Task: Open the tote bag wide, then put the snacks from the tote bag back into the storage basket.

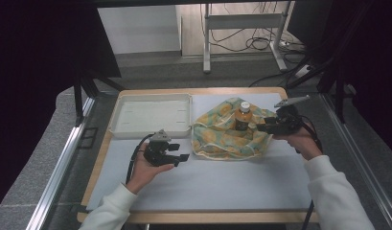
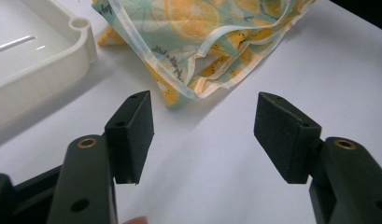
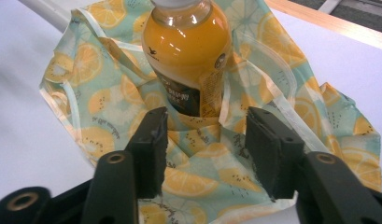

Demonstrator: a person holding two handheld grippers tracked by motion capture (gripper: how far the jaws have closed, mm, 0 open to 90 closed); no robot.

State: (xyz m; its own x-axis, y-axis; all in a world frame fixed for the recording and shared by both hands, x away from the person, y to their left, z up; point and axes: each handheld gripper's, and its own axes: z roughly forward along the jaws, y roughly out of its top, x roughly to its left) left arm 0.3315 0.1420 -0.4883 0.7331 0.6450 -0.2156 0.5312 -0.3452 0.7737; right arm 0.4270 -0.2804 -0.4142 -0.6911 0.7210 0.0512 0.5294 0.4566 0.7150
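Note:
A bottle of orange juice [image 1: 242,116] with a white cap stands upright on a crumpled lemon-print cloth [image 1: 222,136] in the middle of the table. In the right gripper view the bottle [image 3: 188,51] rises just beyond my right gripper [image 3: 205,140], which is open over the cloth [image 3: 109,107] with its jaws either side of the bottle's base. That right gripper [image 1: 266,126] sits at the cloth's right edge. My left gripper [image 1: 180,152] is open to the left of the cloth, above the white mat; its view shows the cloth's near corner [image 2: 188,60] ahead of the gripper [image 2: 202,135].
An empty cream tray [image 1: 150,115] lies at the back left of the table, its corner [image 2: 48,51] close to the left gripper. A white mat [image 1: 217,182] covers the wooden tabletop. A metal stand and cables are on the floor behind.

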